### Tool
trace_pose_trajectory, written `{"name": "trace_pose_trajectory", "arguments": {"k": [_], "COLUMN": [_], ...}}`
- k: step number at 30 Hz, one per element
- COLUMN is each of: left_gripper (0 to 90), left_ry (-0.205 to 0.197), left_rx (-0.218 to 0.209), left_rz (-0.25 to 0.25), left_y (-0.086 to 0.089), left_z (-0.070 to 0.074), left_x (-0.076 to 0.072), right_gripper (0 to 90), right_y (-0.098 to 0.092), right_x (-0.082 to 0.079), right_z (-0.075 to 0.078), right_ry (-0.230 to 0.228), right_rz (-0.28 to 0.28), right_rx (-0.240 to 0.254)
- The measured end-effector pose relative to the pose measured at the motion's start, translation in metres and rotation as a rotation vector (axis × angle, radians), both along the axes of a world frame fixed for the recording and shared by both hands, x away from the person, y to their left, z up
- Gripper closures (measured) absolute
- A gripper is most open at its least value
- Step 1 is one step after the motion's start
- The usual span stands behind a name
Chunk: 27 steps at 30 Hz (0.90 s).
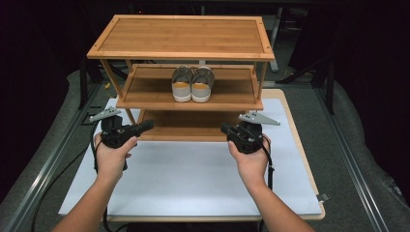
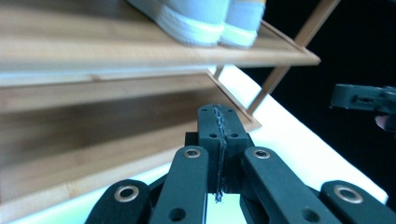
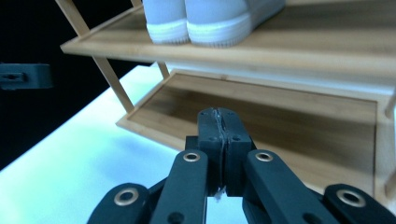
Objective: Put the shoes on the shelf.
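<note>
Pair of grey shoes (image 1: 192,83) sits mid-width on the middle shelf (image 1: 145,89) of the bamboo rack (image 1: 181,36), heels toward the person, touching each other. Left claw (image 1: 145,126) and right claw (image 1: 226,129) both clenched, nothing between the jaws, hovering over the white counter (image 1: 193,174) at the bottom shelf's (image 1: 183,126) front edge, below the shoes.

Risks, my read: a clenched claw can only shove the heels, not grip, so the shoes would slide back. Coming up from here, the claws could clip the middle shelf's front lip.

Room: open counter in front of the rack; top shelf overhangs, so headroom above the shoes is tight; slanted side posts (image 1: 112,77) box in the ends.
</note>
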State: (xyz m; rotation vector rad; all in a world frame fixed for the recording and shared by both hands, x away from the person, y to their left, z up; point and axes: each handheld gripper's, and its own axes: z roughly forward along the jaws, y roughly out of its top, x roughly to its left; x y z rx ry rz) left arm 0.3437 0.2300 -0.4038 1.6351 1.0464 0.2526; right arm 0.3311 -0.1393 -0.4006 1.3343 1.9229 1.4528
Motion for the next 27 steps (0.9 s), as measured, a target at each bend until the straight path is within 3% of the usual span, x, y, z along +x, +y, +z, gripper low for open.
{"name": "trace_pose_trajectory", "arguments": {"k": [7,10,11,12,13,14,18,20,23,25,27], "left_gripper": [89.5,89.2,89.2,89.2,89.0,89.0,87.1,86.3,85.4,84.9,84.6], "left_ry": [0.0,0.038,0.07,0.07,0.084,0.096,0.103,0.101,0.088,0.099,0.109], "left_rx": [0.029,0.022,0.022,0.022,0.024,0.025,0.071,0.08,0.127,0.131,0.147], "left_rz": [-0.004,0.003,0.006,0.006,0.007,0.009,0.02,0.02,0.001,0.001,-0.003], "left_y": [0.013,0.022,0.026,0.026,0.028,0.029,0.036,0.036,0.034,0.033,0.029], "left_z": [-0.028,-0.048,-0.062,-0.062,-0.069,-0.075,-0.098,-0.101,-0.11,-0.116,-0.122], "left_x": [-0.019,-0.026,-0.031,-0.031,-0.033,-0.035,-0.043,-0.044,-0.046,-0.047,-0.048], "right_gripper": [87.3,87.2,87.5,87.5,87.5,87.5,87.0,86.6,86.4,86.0,85.7], "right_y": [-0.007,-0.01,-0.012,-0.012,-0.015,-0.015,-0.02,-0.023,-0.026,-0.027,-0.027], "right_x": [-0.023,-0.032,-0.038,-0.038,-0.041,-0.041,-0.05,-0.052,-0.053,-0.053,-0.052], "right_z": [-0.032,-0.045,-0.057,-0.057,-0.067,-0.067,-0.091,-0.099,-0.105,-0.11,-0.117], "right_ry": [0.012,0.016,0.023,0.023,0.035,0.035,0.057,0.064,0.07,0.062,0.086], "right_rz": [-0.012,-0.018,-0.031,-0.031,-0.027,-0.027,-0.043,-0.039,-0.032,-0.031,-0.032], "right_rx": [-0.028,-0.056,-0.066,-0.066,-0.047,-0.047,-0.053,-0.052,-0.057,-0.079,-0.09]}}
